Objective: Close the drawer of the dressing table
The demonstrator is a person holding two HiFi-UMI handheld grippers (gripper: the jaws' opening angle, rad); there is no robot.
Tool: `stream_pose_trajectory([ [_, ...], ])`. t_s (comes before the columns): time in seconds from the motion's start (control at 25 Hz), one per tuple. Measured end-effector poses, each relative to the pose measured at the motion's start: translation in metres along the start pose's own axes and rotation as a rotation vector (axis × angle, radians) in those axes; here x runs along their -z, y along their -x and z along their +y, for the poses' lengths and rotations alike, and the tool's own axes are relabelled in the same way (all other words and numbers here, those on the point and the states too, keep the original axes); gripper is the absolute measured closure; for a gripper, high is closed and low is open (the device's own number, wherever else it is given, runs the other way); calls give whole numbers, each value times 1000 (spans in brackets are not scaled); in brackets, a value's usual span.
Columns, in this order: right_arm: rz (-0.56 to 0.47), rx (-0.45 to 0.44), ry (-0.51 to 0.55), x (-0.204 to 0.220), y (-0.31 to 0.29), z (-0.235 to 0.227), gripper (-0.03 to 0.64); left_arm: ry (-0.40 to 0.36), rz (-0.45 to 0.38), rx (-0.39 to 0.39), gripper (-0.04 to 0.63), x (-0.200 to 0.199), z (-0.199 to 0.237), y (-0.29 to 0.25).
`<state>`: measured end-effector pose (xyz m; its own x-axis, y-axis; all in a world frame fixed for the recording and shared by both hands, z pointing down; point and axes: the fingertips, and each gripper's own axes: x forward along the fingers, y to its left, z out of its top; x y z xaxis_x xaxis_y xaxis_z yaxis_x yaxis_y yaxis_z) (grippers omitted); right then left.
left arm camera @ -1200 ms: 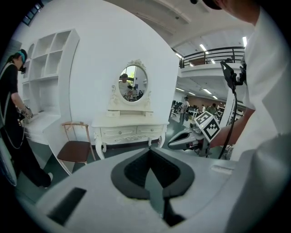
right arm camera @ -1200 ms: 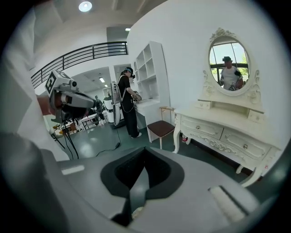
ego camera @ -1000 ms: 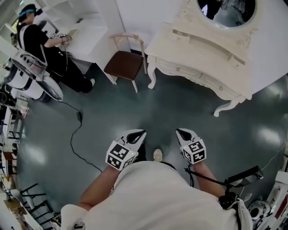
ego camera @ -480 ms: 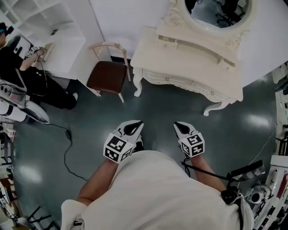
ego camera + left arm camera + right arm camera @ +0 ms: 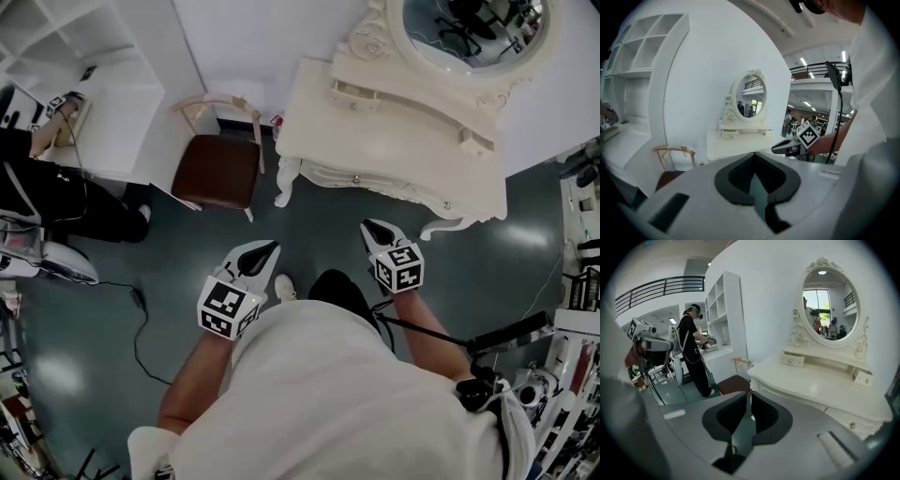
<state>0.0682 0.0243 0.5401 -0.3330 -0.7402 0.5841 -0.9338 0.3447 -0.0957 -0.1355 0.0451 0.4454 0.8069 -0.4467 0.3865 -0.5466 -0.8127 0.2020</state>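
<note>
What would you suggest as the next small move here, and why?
Probably a step closer to the dressing table: open floor lies between the person and it, and the small drawer on its top, apparently pulled out, seems out of reach.

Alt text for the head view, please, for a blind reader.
Seen from above, a person holds the left gripper and right gripper, both empty, the right's jaws having just opened slightly, facing a white dressing table with an oval mirror.

Cream-white dressing table (image 5: pixel 375 112); brown chair (image 5: pixel 217 173) seat, pale frame; dark blue-grey floor (image 5: pixel 84 347); black-and-white square markers on left gripper (image 5: pixel 271 247) and right gripper (image 5: pixel 369 226).
</note>
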Motion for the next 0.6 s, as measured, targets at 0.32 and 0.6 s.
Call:
stream_pose_trajectory([
  [0.32, -7, 58, -40, -43, -84, -65, 581, 43, -10, -75, 592, -16, 65, -14],
  [0.6, 4, 72, -105, -80, -167, -140, 561, 53, -5, -155, 592, -58, 124, -47],
])
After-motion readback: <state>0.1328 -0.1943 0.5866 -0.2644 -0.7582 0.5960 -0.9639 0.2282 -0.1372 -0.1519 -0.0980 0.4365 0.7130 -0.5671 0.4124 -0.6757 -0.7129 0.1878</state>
